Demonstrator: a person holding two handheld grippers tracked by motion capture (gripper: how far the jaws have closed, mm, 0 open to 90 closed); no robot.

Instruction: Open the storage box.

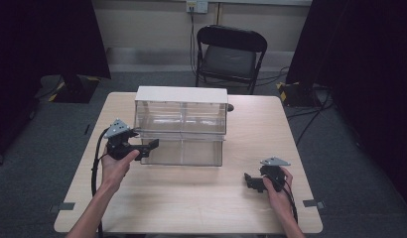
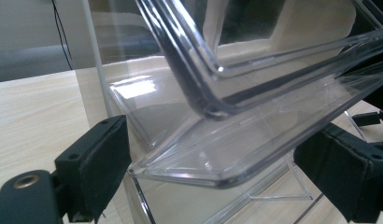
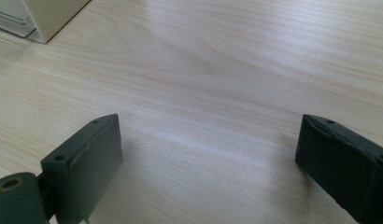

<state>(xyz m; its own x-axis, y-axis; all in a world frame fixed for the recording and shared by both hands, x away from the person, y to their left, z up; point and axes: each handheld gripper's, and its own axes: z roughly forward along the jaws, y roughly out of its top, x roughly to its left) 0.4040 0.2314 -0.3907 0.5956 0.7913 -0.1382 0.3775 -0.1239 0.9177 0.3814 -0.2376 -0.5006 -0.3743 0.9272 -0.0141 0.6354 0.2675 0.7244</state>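
Seen close from the left tool [image 2: 213, 168]: jaws spread around the clear plastic drawer's [image 2: 255, 140] lip, long axis three-to-nine o'clock. Right tool [image 3: 208, 168] spread over pale wooden worktop [image 3: 227, 70].

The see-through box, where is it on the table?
In the high view the clear box sits at the middle of the table, toward its far edge, in front of the chair. The left tongs are at its lower left corner.
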